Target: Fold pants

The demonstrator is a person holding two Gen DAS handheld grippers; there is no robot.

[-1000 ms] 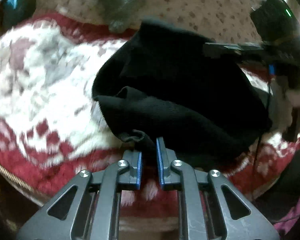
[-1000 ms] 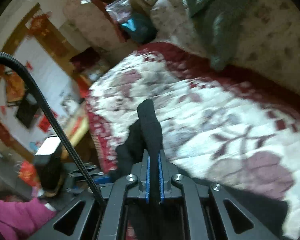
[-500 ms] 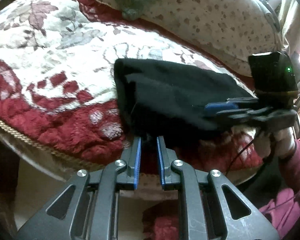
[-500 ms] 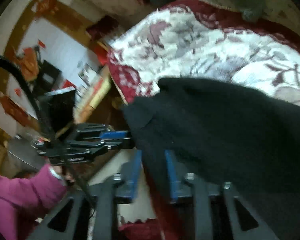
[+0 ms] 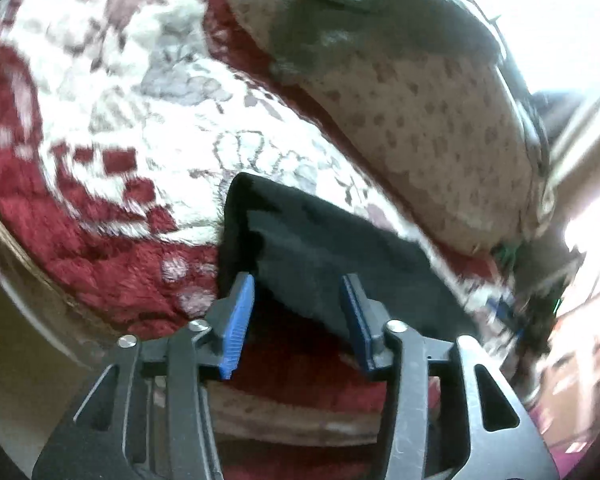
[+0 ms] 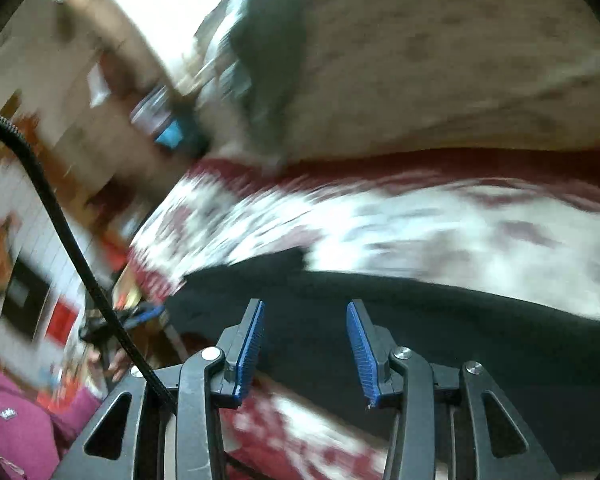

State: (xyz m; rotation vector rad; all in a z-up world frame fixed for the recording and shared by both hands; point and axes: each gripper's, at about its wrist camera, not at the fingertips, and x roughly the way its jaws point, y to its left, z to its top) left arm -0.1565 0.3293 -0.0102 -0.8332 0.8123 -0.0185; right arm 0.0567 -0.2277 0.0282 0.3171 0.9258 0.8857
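Note:
The black pants [image 5: 320, 248] lie folded on the red and white flowered blanket [image 5: 140, 120], close to its front edge. My left gripper [image 5: 298, 316] is opening; the near hem of the pants sits between its blue pads [image 5: 240, 320] and neither pad presses on the cloth. In the blurred right wrist view, my right gripper [image 6: 306, 340] stands open just above the black pants [image 6: 440, 320], gripping nothing. The left gripper [image 6: 140, 316] shows there at the left, in a hand. The right gripper [image 5: 516, 320] is a blur at the right of the left wrist view.
A beige spotted cushion [image 5: 420, 120] with a grey-green garment [image 5: 360, 12] on it lies behind the blanket. The bed's front edge [image 5: 300, 408] drops off right below the pants. A black cable [image 6: 60, 220] hangs at the left, above a pink sleeve [image 6: 20, 420].
Both grippers have let go of the pants, the right one first, the left one just now. The pants went from a lifted bunch to a flat fold. The right gripper swept quickly sideways.

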